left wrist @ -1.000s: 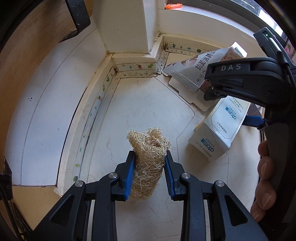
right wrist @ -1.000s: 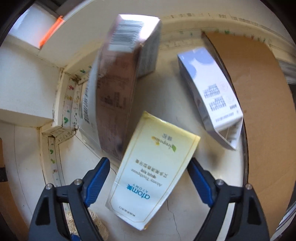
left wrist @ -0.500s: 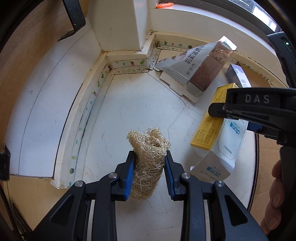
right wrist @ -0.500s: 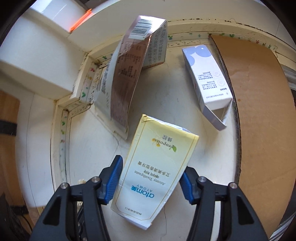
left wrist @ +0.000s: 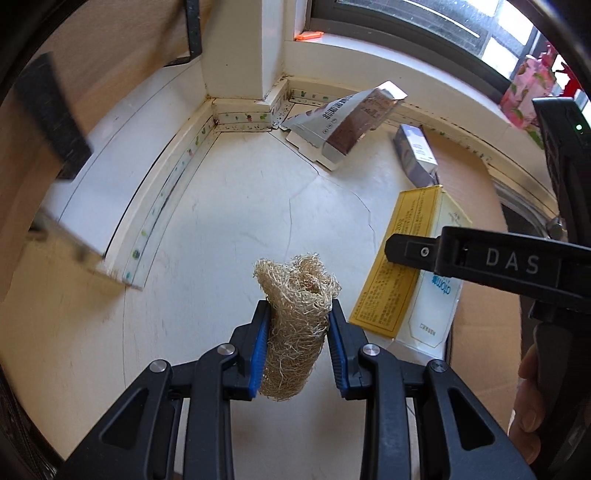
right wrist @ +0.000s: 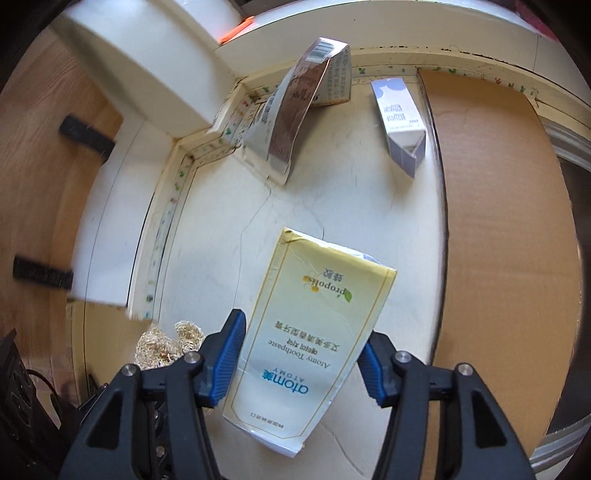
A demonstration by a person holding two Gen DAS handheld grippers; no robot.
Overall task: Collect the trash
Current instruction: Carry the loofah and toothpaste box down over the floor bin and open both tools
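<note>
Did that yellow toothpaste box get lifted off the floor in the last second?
Yes. The yellow toothpaste box, clamped in the right hand-held gripper, now hangs farther from the grey carton leaning by the wall, which looks smaller and more distant.

Daylight pours through the window (left wrist: 424,33) at one o'clock in the left wrist view, washing the pale floor (left wrist: 236,229) bright. Soft shadows spread toward six o'clock beneath the gripper bodies. Motion blur smears a dark strap (left wrist: 51,114) at ten o'clock and the cabinet edge (left wrist: 81,254) at nine. In the right wrist view, glare blows out the white pillar (right wrist: 155,55) at eleven o'clock. Fisheye curvature bends every skirting line, with black vignette in all corners.
</note>
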